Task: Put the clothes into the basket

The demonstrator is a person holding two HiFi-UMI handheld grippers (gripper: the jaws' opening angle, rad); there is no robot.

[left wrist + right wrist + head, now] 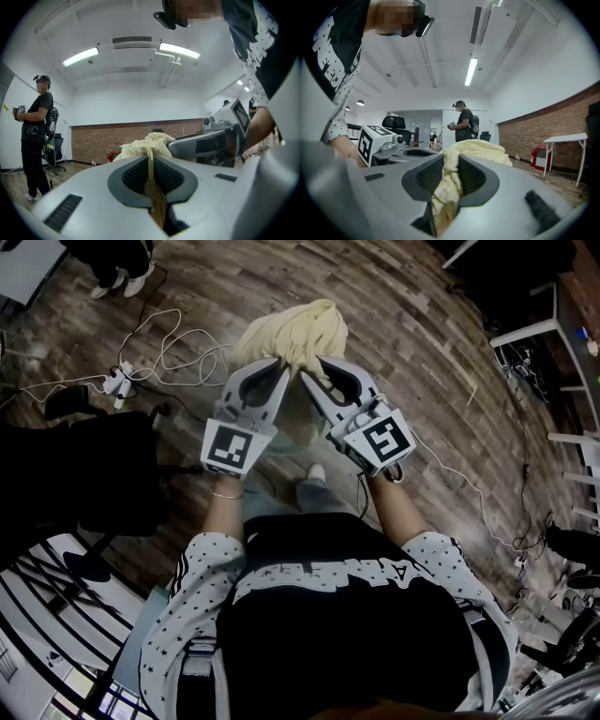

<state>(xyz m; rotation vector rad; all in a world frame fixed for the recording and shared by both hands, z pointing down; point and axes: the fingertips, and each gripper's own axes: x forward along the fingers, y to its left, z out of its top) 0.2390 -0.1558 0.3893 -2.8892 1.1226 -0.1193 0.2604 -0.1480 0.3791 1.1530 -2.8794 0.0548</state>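
Note:
A pale yellow garment (289,332) hangs bunched in the air over the wooden floor, held from both sides. My left gripper (272,369) is shut on a thin fold of it; in the left gripper view the cloth (152,145) runs down between the dark pads. My right gripper (311,371) is shut on a thicker fold, and the yellow cloth (473,150) fills the gap between its pads in the right gripper view. The two grippers point level and sit close together, tips nearly meeting. No basket shows in any view.
White cables (159,338) and a power strip (117,381) lie on the floor at the left. A dark office chair (112,470) stands at my left. White tables (539,329) line the right side. One person (35,136) stands near the brick wall, another (464,123) further off.

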